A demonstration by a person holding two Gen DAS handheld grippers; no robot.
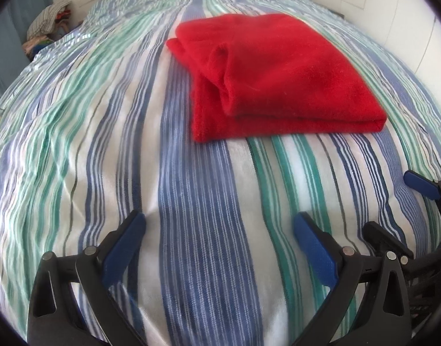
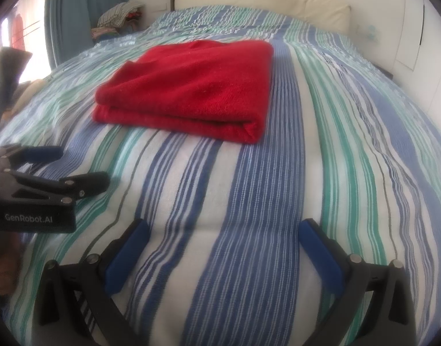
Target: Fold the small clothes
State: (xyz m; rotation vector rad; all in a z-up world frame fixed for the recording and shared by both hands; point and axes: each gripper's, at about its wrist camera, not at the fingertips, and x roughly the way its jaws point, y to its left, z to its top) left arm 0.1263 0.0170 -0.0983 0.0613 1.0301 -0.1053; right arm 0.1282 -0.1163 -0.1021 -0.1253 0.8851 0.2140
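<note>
We see the red garment (image 1: 278, 77) lying folded on the striped bed cover (image 1: 191, 230), well ahead of both tools. Our left tool (image 1: 219, 225) and right tool (image 2: 224, 230) hover side by side above the cover, jaws spread wide, gripping nothing.

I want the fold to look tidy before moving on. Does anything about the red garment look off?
Mostly neat, but the red garment's left side bunches in the left wrist view: layers stick out unevenly instead of lining up. Both the left gripper and right gripper are open, clear of it.
</note>
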